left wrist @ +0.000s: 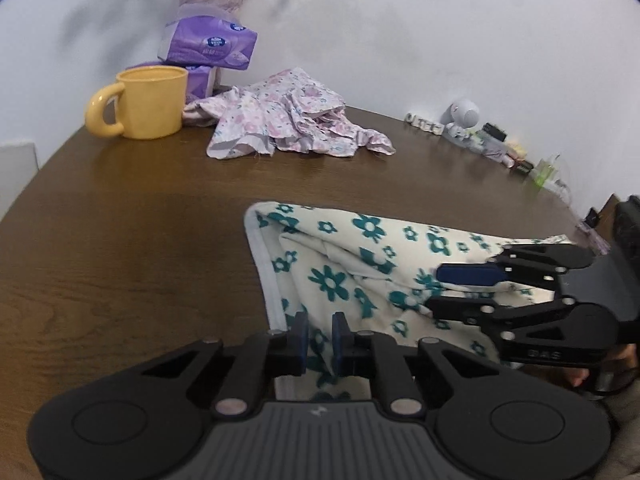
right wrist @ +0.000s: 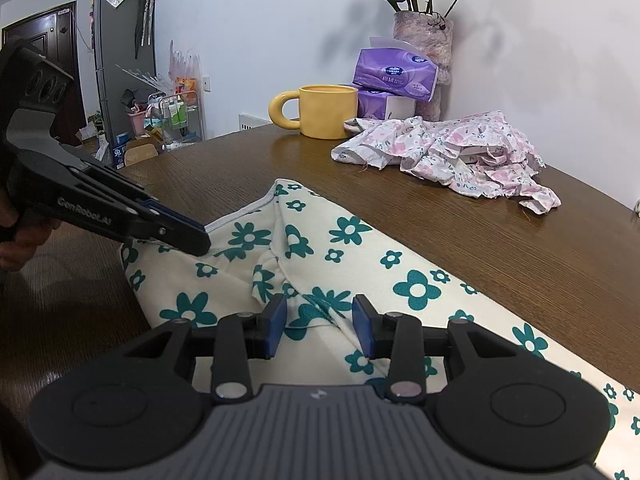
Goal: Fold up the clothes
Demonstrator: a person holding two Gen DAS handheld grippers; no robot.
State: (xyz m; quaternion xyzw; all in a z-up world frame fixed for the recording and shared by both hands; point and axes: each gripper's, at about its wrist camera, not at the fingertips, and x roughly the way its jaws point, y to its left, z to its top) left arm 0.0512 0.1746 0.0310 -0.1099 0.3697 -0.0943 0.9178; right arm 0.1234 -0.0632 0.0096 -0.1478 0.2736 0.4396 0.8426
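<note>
Cream garment with teal flowers [right wrist: 352,248] lies partly folded on the brown worktop [left wrist: 120,240], near its front edge. Left tongs [left wrist: 320,344] nearly together, pinching the cloth at the grey-trimmed edge; in the right wrist view their tips sit on that hem. Right tongs [right wrist: 320,326] apart, straddling a raised fold, pads not pressing it. Pink floral garment [right wrist: 452,152] crumpled farther back, beside the yellow mug [right wrist: 324,110] and purple tissue packs [right wrist: 394,72].
</note>
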